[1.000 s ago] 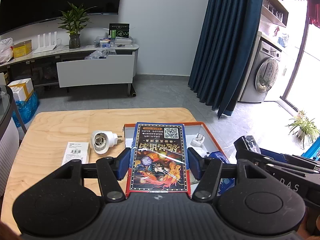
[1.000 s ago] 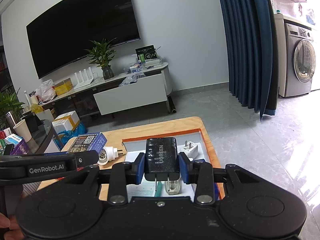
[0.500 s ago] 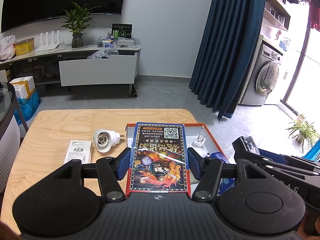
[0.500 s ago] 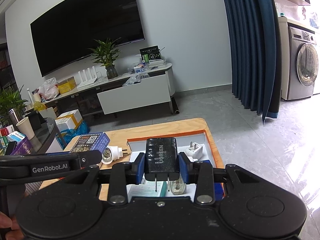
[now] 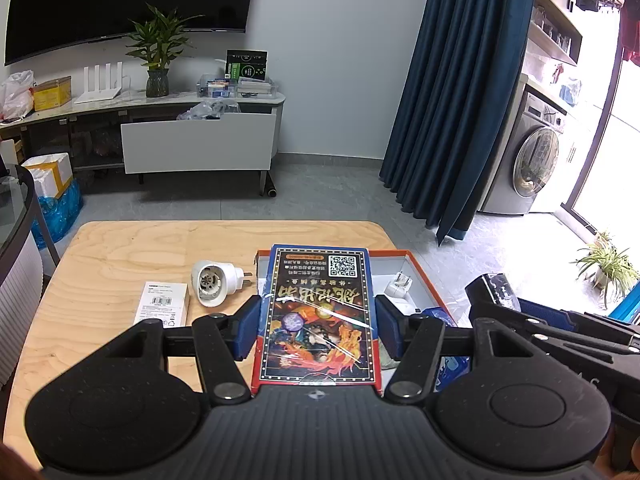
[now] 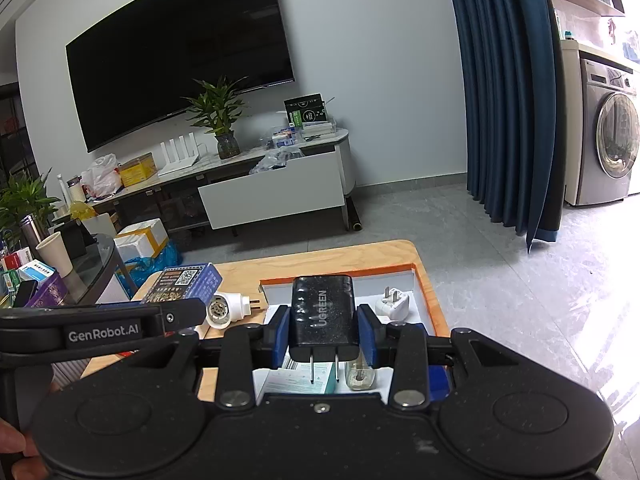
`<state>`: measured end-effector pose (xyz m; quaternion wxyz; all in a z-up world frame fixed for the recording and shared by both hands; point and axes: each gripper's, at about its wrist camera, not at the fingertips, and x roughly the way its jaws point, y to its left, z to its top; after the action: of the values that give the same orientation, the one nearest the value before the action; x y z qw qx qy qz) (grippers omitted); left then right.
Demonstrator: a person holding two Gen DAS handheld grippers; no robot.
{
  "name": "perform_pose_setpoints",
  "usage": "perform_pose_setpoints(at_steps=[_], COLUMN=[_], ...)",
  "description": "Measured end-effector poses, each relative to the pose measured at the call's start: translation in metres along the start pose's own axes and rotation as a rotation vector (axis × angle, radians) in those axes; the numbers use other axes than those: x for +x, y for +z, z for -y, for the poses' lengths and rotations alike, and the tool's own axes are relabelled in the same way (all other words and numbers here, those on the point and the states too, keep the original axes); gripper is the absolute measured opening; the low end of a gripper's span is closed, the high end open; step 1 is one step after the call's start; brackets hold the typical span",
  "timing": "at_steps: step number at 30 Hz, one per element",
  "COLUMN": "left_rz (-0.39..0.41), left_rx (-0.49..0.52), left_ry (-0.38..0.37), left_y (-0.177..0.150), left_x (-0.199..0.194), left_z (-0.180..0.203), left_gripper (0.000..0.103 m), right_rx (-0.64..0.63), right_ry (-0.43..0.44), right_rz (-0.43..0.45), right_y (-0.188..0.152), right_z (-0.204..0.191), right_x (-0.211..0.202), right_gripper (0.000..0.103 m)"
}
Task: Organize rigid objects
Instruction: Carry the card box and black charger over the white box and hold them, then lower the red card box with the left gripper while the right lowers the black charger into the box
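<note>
My left gripper (image 5: 317, 322) is shut on a flat blue card box (image 5: 318, 312) with a QR code and colourful art, held above the wooden table (image 5: 120, 252). That card box (image 6: 182, 282) and the left gripper's arm show at the left of the right wrist view. My right gripper (image 6: 323, 334) is shut on a black UGREEN charger (image 6: 322, 318), prongs pointing back at the camera, above an orange-rimmed tray (image 6: 424, 292). A white plug (image 6: 394, 304) lies in the tray. A white socket adapter (image 5: 212, 282) lies on the table left of the tray (image 5: 420, 268).
A small white labelled box (image 5: 162, 304) lies at the table's left. In the tray under the charger are a leaflet (image 6: 296, 376) and a small clear item (image 6: 360, 376). A glass side table (image 6: 80, 264) with clutter stands left. A TV cabinet (image 5: 200, 144), curtain and washing machine stand beyond.
The right gripper with the charger has crept slightly, so the room view has shifted a little. The left gripper and card box hold still.
</note>
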<state>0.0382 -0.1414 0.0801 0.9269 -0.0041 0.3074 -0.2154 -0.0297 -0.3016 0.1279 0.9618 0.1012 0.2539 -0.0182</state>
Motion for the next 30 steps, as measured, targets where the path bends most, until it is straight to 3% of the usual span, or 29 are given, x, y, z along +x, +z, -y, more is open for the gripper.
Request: perform_pose_setpoints(at_steps=[30], left_rz=[-0.018], left_rx=[-0.001], left_ry=[-0.006], left_y=[-0.0024], left_x=[0.0041], left_z=[-0.0008], left_gripper=[0.060], right_rx=[0.005], right_ry=[-0.002], right_rz=[-0.014], right_y=[-0.0006], right_z=[-0.0020], right_x=[0.0015], right_gripper=[0.044])
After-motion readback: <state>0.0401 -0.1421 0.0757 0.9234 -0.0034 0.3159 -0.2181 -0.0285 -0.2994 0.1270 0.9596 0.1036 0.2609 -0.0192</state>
